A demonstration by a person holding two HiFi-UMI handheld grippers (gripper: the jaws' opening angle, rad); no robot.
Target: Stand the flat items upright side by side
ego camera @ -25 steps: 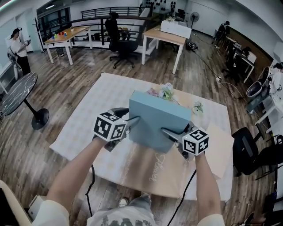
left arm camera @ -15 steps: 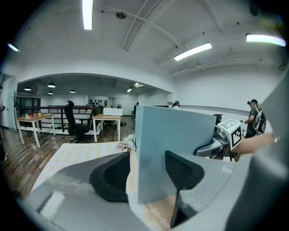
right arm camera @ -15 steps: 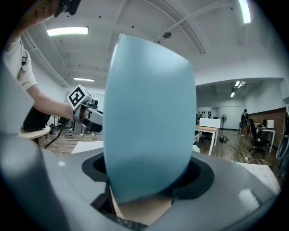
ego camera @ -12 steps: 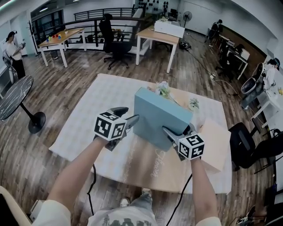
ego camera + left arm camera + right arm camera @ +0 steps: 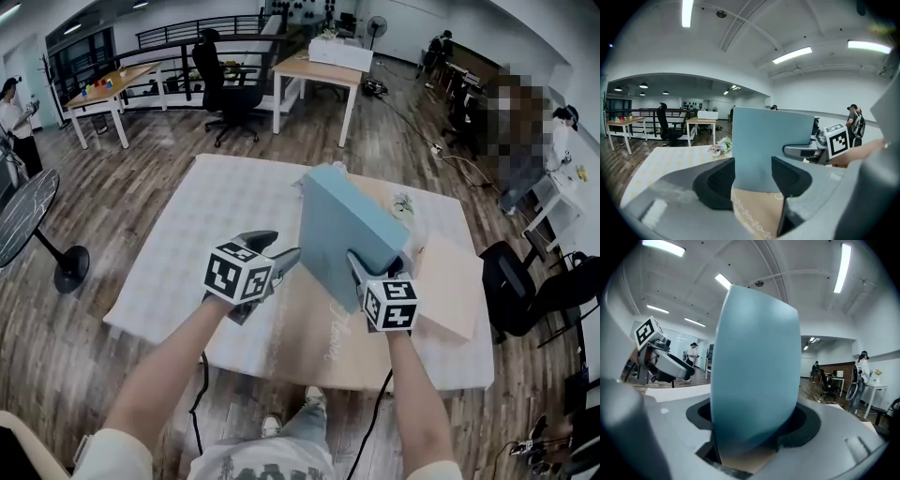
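A flat light blue box [image 5: 339, 228] stands tilted on its lower edge on the table, its broad face turned left. My right gripper [image 5: 379, 270] is shut on the box's near right corner. Its jaws have just been closing with the box [image 5: 754, 376] filling the space between them. My left gripper [image 5: 277, 253] is open just left of the box, fingertips close to the broad face, nothing between them. In the left gripper view the box [image 5: 771, 150] stands beyond the open jaws, with the right gripper [image 5: 806, 151] on its right side.
A tan flat board [image 5: 452, 286] lies on the table right of the box. The box rests on a tan mat [image 5: 314, 323] over a white cloth [image 5: 211, 211]. Small flowers [image 5: 403, 203] sit behind it. A round black table [image 5: 23, 211], desks and an office chair [image 5: 220, 80] stand further off.
The blue box has tipped up from a low slant to a steeper stand. The right gripper swung inward with it. The left gripper stayed beside the box's left face.
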